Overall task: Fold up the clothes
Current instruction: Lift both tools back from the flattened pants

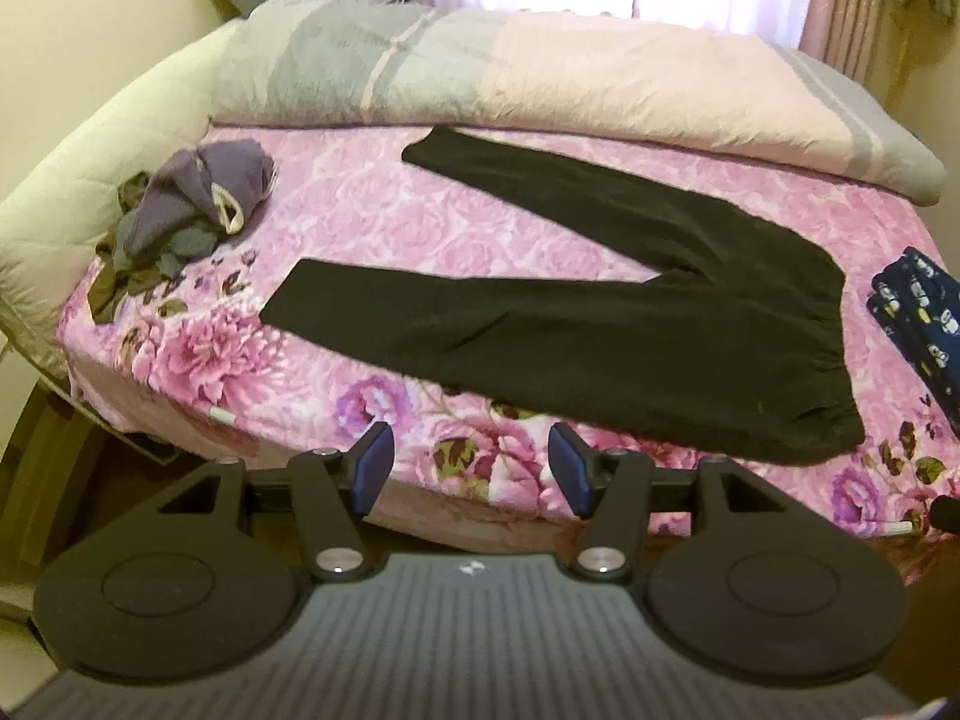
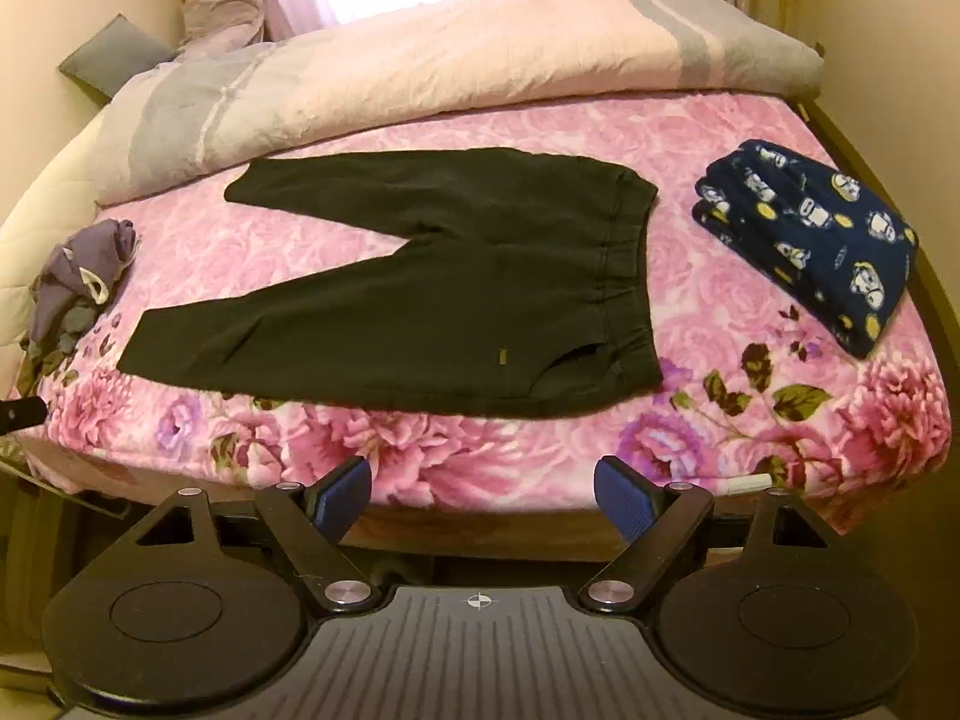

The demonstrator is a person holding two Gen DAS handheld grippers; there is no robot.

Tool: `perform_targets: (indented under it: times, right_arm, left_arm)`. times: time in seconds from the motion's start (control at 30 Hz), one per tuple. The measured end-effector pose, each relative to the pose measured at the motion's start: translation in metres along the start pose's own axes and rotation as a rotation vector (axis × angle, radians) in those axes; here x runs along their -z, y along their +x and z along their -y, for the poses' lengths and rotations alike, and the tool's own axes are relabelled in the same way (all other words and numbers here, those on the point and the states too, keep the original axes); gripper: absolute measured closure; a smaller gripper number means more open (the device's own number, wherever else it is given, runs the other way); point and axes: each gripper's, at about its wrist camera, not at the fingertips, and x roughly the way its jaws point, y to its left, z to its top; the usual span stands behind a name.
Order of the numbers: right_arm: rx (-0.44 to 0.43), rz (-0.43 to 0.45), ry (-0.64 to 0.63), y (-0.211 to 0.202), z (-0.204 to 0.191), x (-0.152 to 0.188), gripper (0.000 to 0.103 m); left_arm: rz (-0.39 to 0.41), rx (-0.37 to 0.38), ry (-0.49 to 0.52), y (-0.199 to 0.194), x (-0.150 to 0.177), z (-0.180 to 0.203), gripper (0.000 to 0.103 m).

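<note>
Black trousers [image 2: 420,294] spread flat on pink flowered bedspread [image 2: 750,438], legs splayed in a V toward the left, waistband to the right, unfolded. Navy printed garment [image 2: 810,240] lying folded in a neat stack near the right edge, well apart from trousers. Crumpled heap of purple and grey clothes [image 1: 192,210] at the left edge, unfolded. Judged: one piece folded, trousers and heap left to fold.

Left gripper [image 1: 471,465] and right gripper [image 2: 483,498] held short of the near bed edge, fingers spread wide, gripping nothing.

Trousers matte, thick knit, elastic gathered waistband, small tag near pocket. Bedspread plush. Rumpled pink-and-grey quilt [image 2: 450,60] bunched behind.
</note>
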Motion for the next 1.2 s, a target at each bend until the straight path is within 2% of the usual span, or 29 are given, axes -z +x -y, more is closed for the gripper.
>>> perform_targets:
  times: [0.3,0.43,1.2]
  right_arm:
    - [0.013,0.005,-0.003,-0.012,-0.001,0.008,0.019]
    - [0.01,0.026,-0.031,-0.017,-0.008,0.011,0.019]
    - [0.011,0.018,-0.083,-0.006,-0.018,0.008,0.019]
  left_arm:
    - [0.027,0.022,0.038,-0.01,0.001,0.007,0.047]
    - [0.024,0.021,0.041,-0.009,0.007,0.006,0.043]
    - [-0.015,0.038,0.046,0.004,0.016,0.007,0.043]
